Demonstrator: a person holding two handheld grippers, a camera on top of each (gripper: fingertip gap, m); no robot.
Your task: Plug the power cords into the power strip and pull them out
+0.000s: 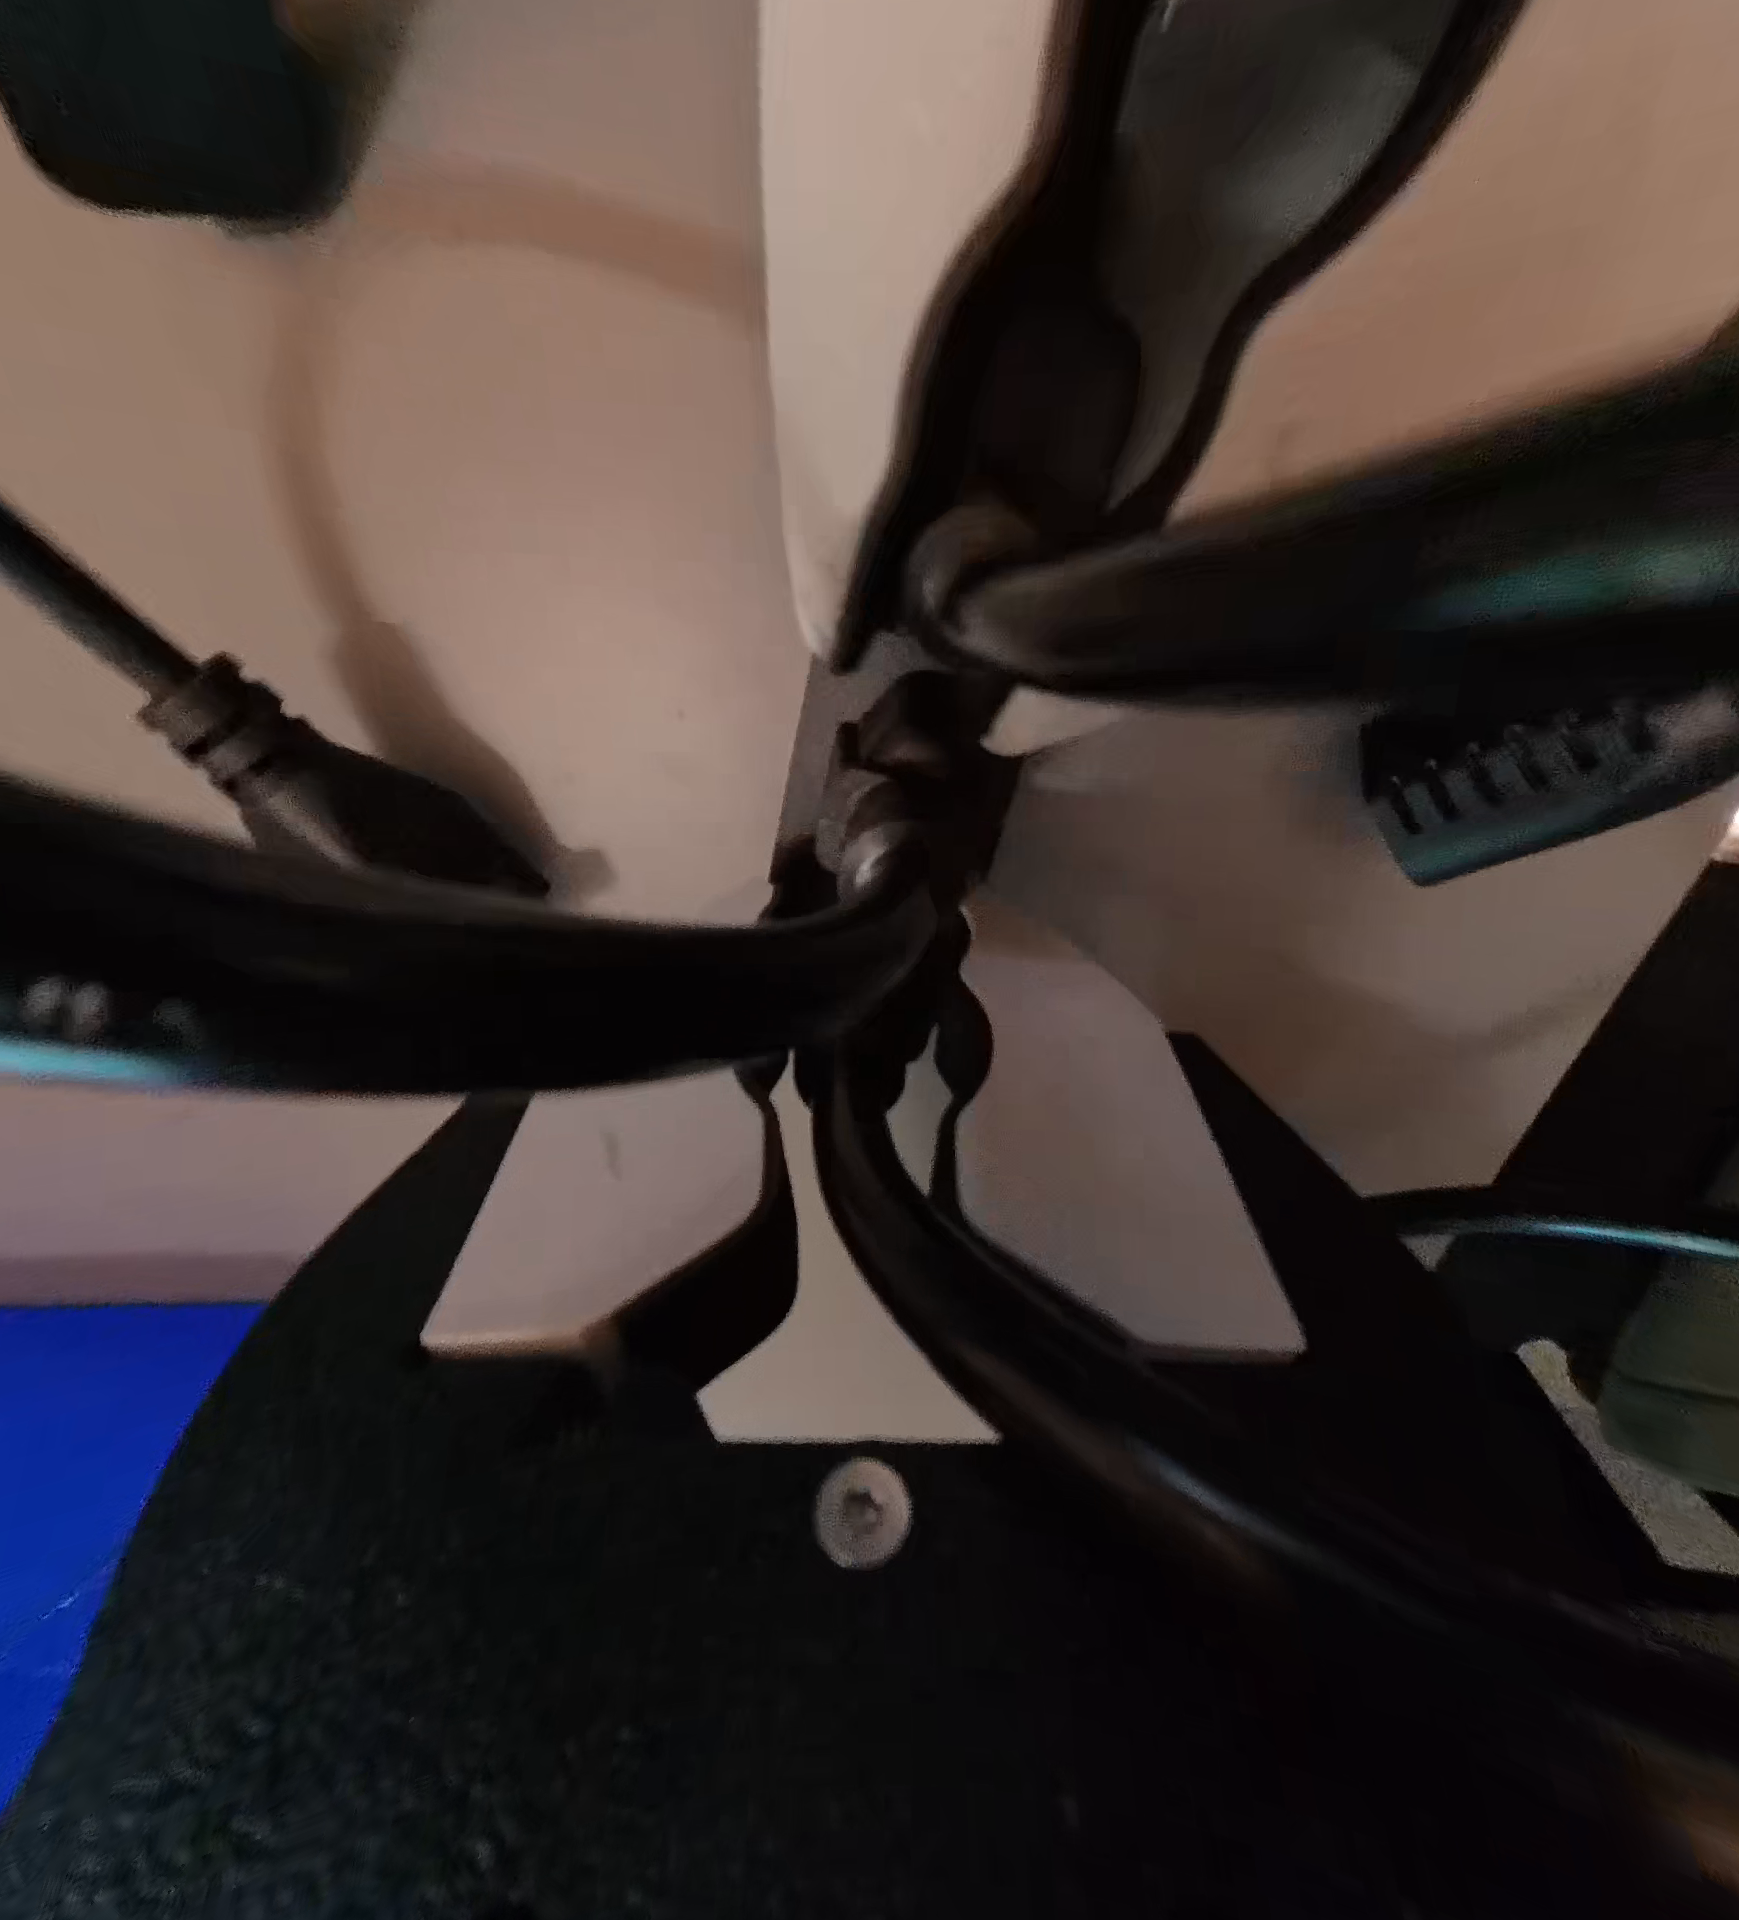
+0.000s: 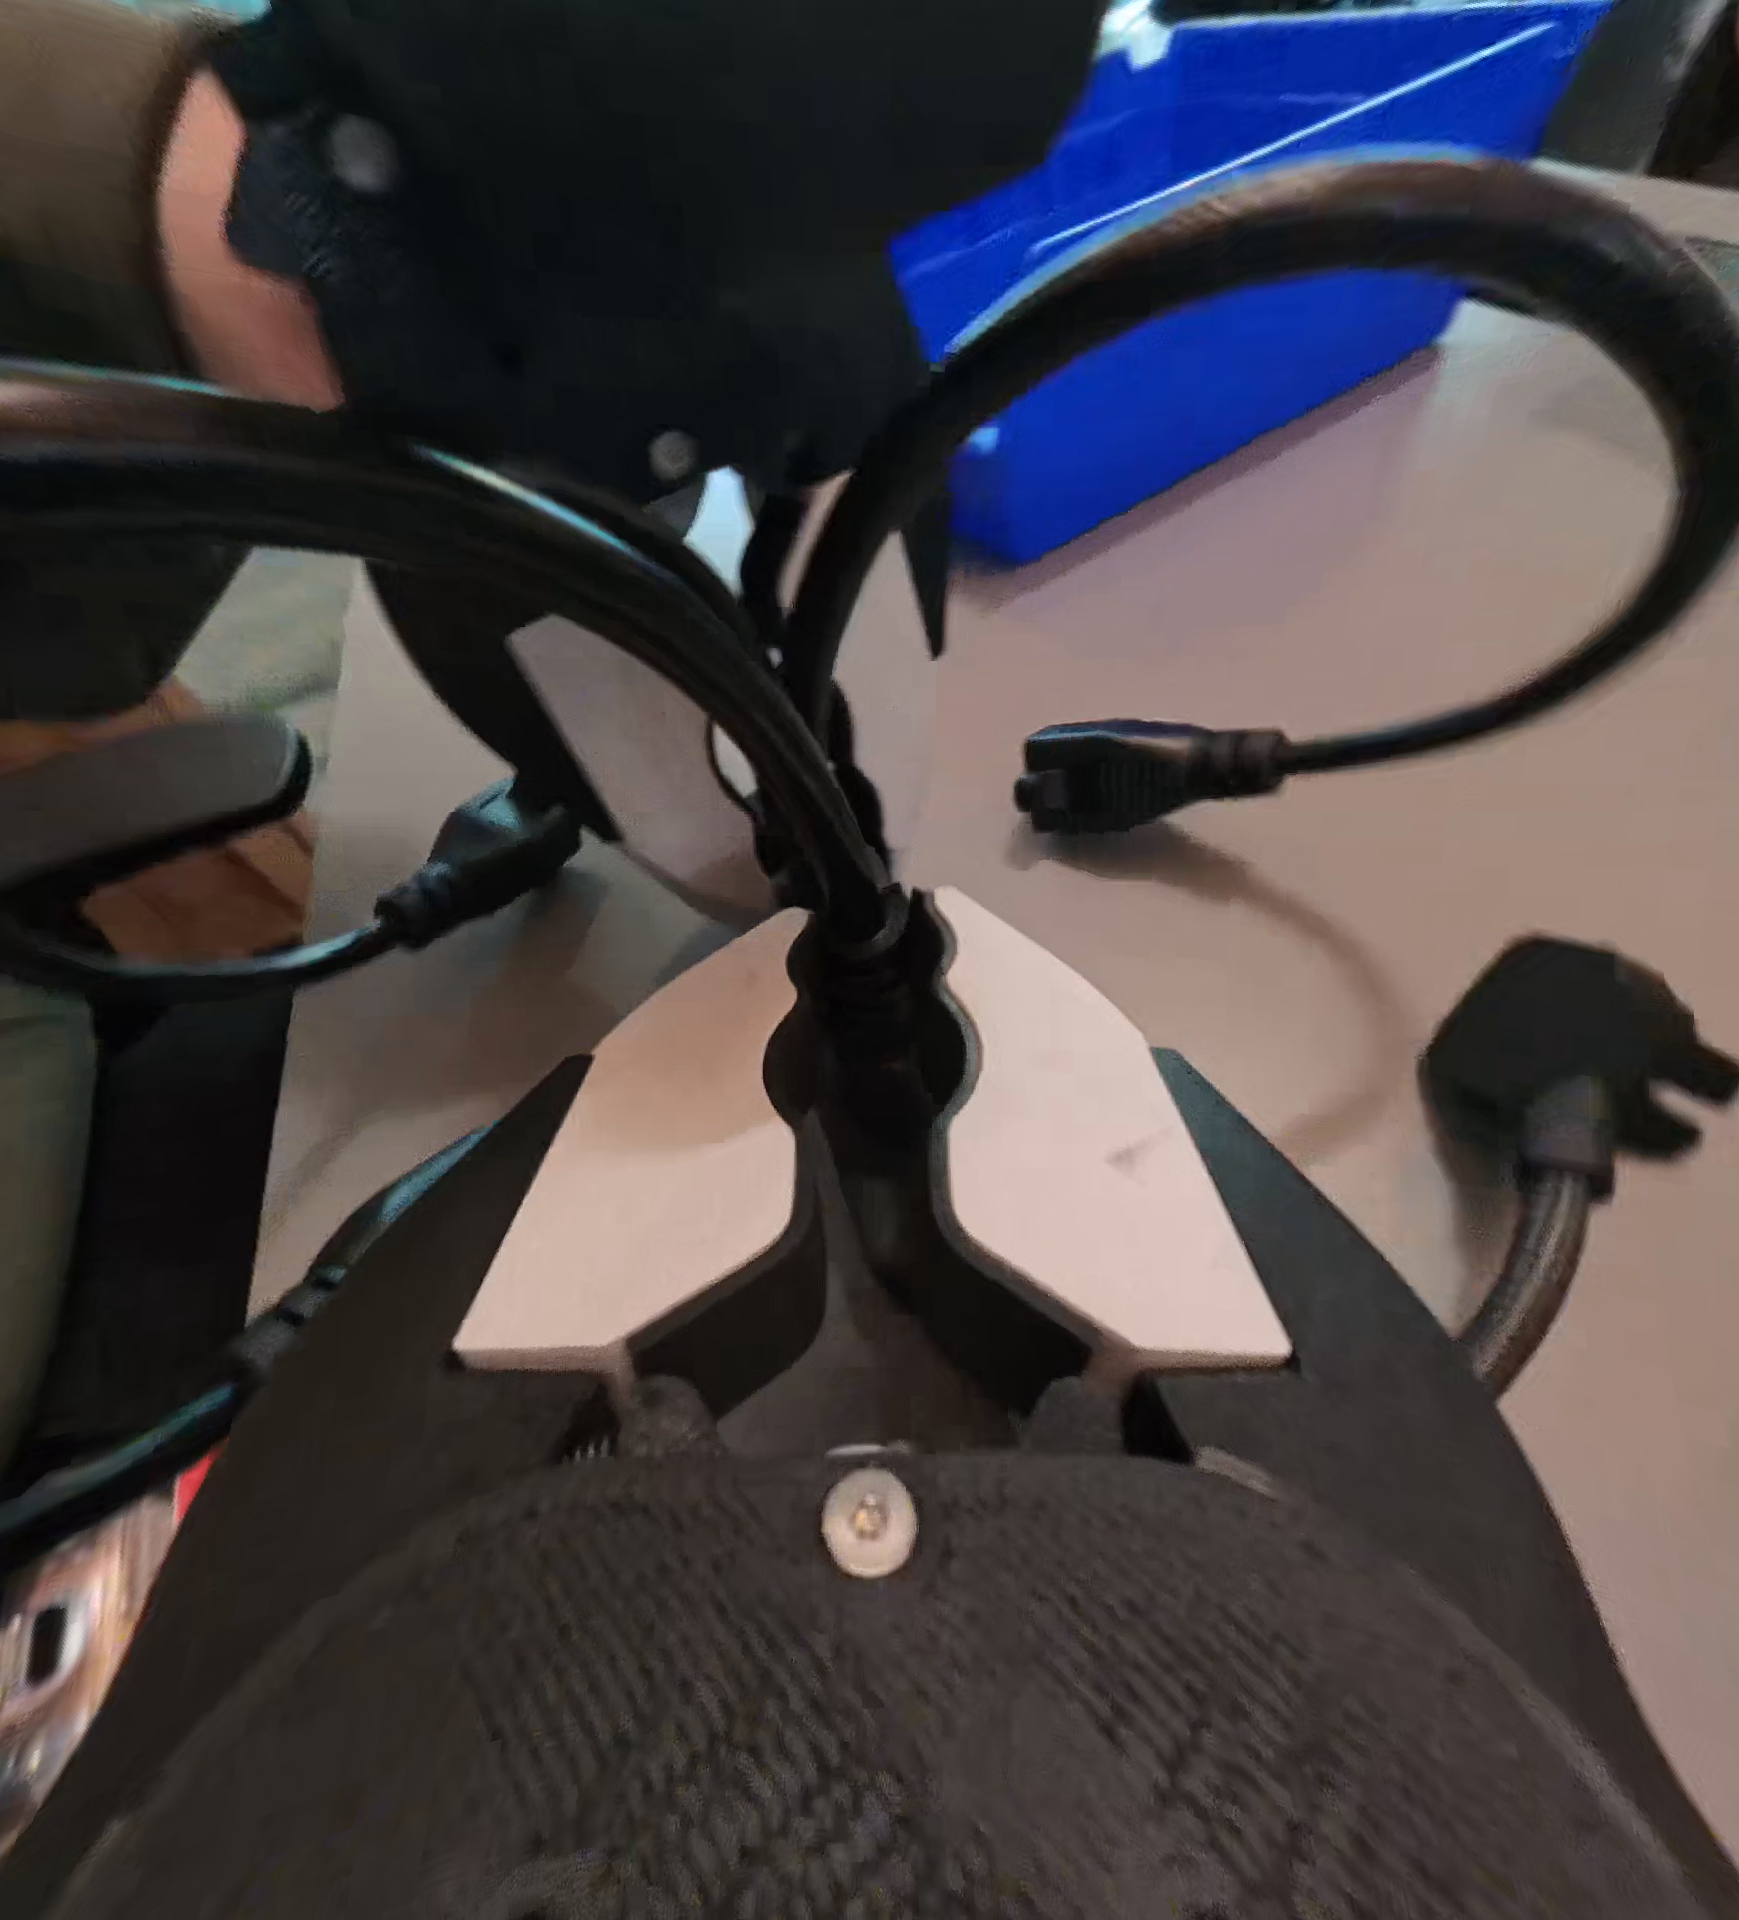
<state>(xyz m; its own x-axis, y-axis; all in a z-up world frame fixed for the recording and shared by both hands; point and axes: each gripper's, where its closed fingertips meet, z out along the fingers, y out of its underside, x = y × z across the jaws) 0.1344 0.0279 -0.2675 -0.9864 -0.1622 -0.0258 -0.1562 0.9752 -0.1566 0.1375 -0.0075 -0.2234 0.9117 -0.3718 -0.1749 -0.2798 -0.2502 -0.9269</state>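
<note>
A coiled bundle of black power cords [image 1: 875,831] hangs between both grippers above the beige table [image 1: 532,520]. My left gripper [image 1: 875,914] is shut on the bundle's tied middle. The right gripper comes in from above with its dark fingers [image 1: 1031,395] closed on the same knot. In the right wrist view my right gripper [image 2: 875,935] is shut on the bundle [image 2: 844,831], and the left gripper's white finger [image 2: 626,748] faces it just beyond. Cord loops [image 2: 1467,239] arch out to both sides. No power strip is clearly visible.
Loose cord ends lie on the table [image 2: 1364,623]: a ribbed connector [image 2: 1114,779], a three-prong plug [image 2: 1571,1039] at the right and another connector [image 2: 491,852] at the left. A blue box [image 2: 1208,312] stands behind. A person's sleeve [image 2: 23,208] and a chair armrest [image 2: 117,790] are at the left. The left gripper's tips are roughly 6 cm from the right gripper's.
</note>
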